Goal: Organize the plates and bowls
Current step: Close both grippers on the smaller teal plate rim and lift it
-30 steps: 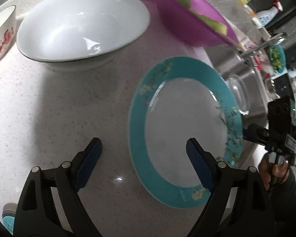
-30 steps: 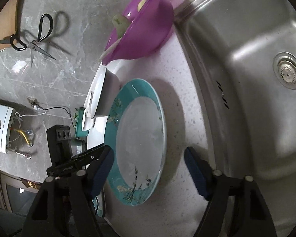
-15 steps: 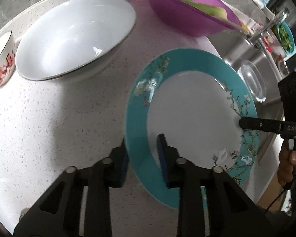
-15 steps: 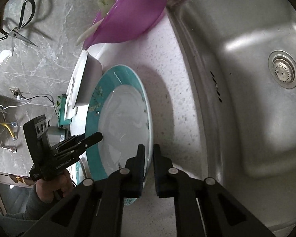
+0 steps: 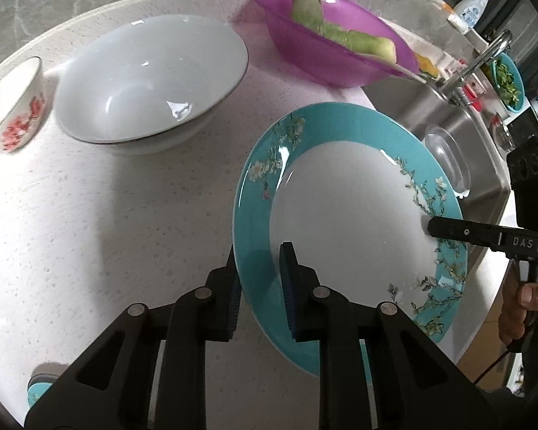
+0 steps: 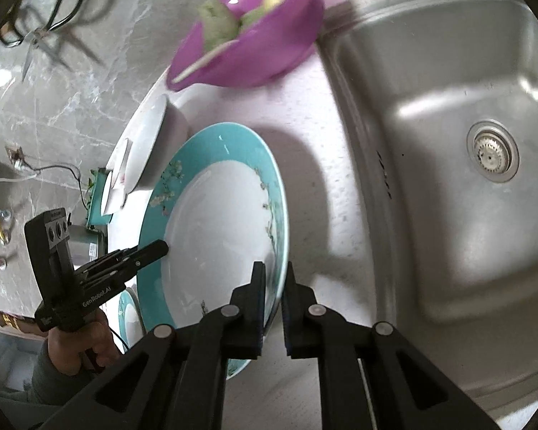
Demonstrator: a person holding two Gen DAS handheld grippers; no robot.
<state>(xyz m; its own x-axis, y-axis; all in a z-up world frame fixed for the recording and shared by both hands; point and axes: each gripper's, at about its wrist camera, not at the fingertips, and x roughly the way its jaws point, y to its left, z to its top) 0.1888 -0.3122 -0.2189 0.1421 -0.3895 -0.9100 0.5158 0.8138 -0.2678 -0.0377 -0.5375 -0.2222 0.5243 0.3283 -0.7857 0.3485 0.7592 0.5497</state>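
Note:
A teal-rimmed plate [image 5: 340, 208] with a white centre and blossom pattern is gripped at two opposite edges. My left gripper [image 5: 260, 254] is shut on its near-left rim, one pad above and one below. Across the plate, my right gripper [image 6: 274, 268] is shut on the rim on the sink side; one of its fingers [image 5: 448, 231] shows there in the left wrist view. The plate [image 6: 215, 222] hangs slightly tilted, just off the counter, over a wide shadow. A large white bowl [image 5: 150, 75] and a small red-flowered bowl [image 5: 14, 107] stand at the back left.
A purple bowl [image 5: 333, 53] holding green vegetable pieces sits behind the plate. The steel sink [image 6: 448, 143] with its faucet [image 5: 484, 57] lies just beside the plate. Another small teal plate [image 6: 129, 315] lies near the counter edge. Scissors [image 6: 46, 25] hang on the wall.
Both grippers went from wide open to shut on opposite rims of the teal plate. The plate has since come up a little from the counter and tilted.

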